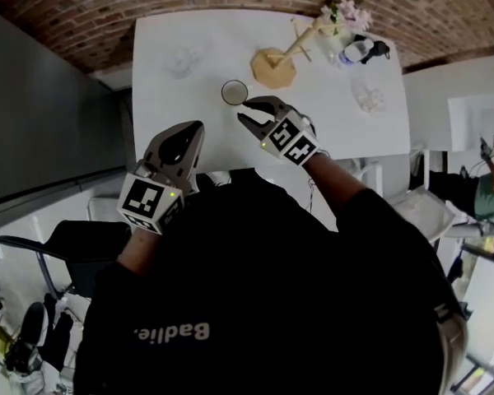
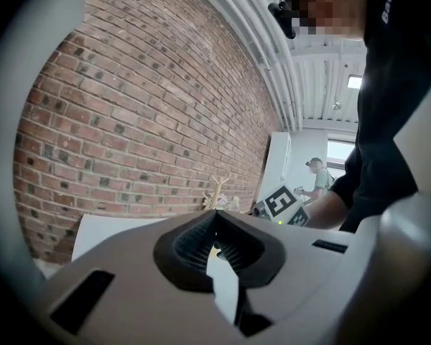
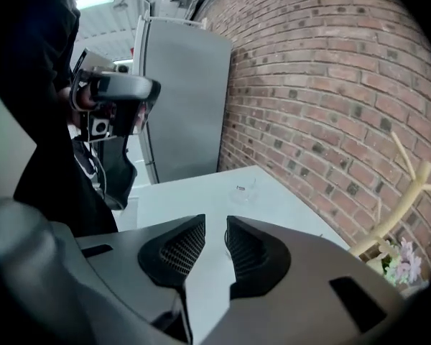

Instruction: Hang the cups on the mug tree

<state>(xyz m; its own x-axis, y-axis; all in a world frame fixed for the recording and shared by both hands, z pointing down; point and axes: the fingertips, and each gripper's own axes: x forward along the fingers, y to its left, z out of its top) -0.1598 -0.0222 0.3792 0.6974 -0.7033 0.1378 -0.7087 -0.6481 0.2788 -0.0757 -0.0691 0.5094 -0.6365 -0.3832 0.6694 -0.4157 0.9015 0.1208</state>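
Left gripper (image 2: 215,218): jaws are sitting closed, empty, over the near edge of the white table (image 1: 169,105).
Right gripper (image 3: 216,221): jaws are standing a narrow gap apart, gripping nothing; tips are hovering just beside the cup.
Cup (image 1: 235,92): glass, is standing upright on the table, near the mug tree (image 1: 273,66) base.

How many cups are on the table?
3 for sure, all clear: the near cup just ahead of the right gripper, the left cup farther back, the right cup near the table's right edge. The thing beside the flowers may be a fourth.
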